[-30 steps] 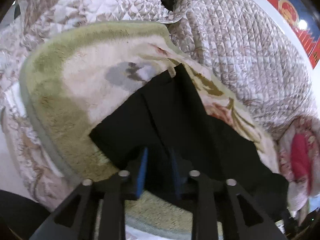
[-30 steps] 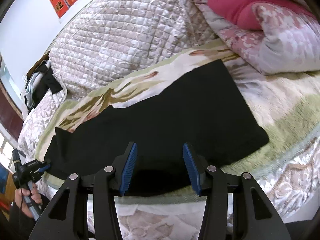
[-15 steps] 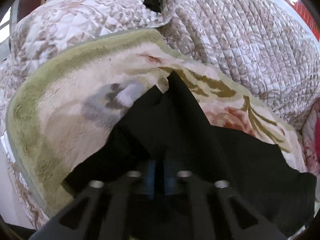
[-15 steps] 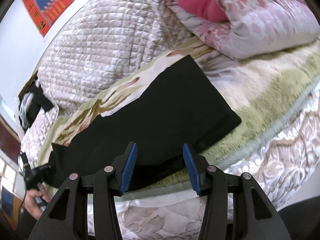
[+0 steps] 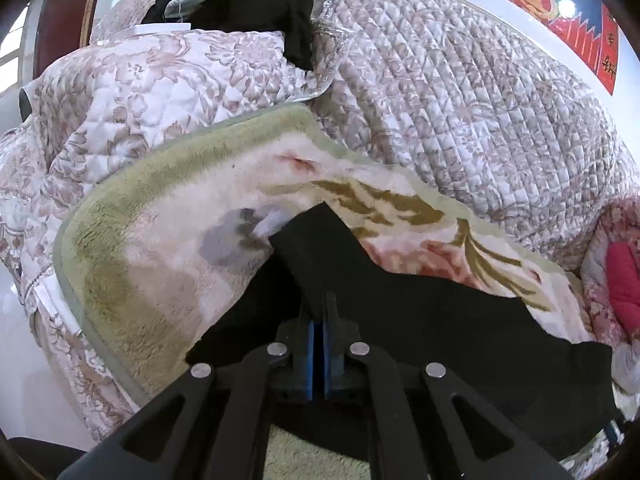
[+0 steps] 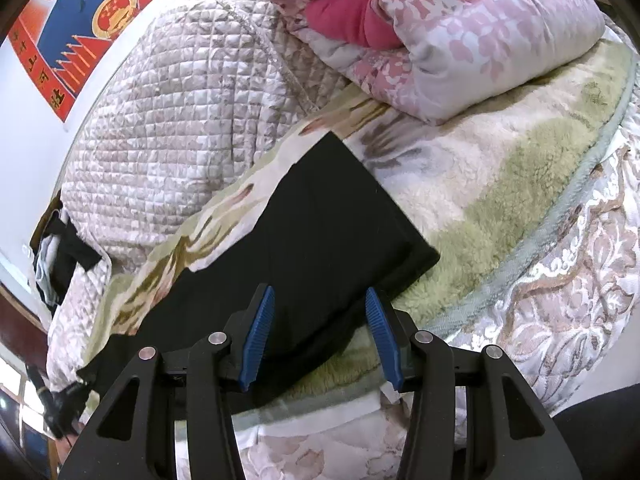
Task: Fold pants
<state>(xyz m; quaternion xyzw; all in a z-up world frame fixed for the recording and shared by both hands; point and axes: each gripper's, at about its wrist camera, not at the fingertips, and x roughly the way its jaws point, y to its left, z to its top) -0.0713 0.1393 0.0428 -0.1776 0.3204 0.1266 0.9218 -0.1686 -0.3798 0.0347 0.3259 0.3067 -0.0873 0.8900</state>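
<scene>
Spread across the bed, a plush floral blanket (image 5: pixel 168 248) with a green border carries one pair of black pants (image 5: pixel 440 320), and a quilted beige bedspread (image 5: pixel 460 100) rises behind it against a white wall. My left gripper (image 5: pixel 319 354) has its two blue pads pressed together with a raised fold of the pants pinched between them, and the fabric peaks up from the pads toward a pointed corner lying on the blanket. My right gripper (image 6: pixel 320 332) is spread wide, its two blue pads apart, hanging just over the near edge of the pants (image 6: pixel 320 240) where they lie flat; I cannot tell whether the pads touch the cloth. Only the left view shows the pinch and the pile of dark and pale clothes (image 5: pixel 240 4) heaped at the far end of the bedspread up close; in the right view that pile (image 6: pixel 60 256) is small at the left edge. Only the right view shows the squared, flat end of the pants and the folded pink floral comforter (image 6: pixel 460 40) stacked on the blanket beyond it, of which the left view catches just a sliver. One red and blue wall poster (image 6: pixel 80 20) appears in both views (image 5: pixel 568 12).
</scene>
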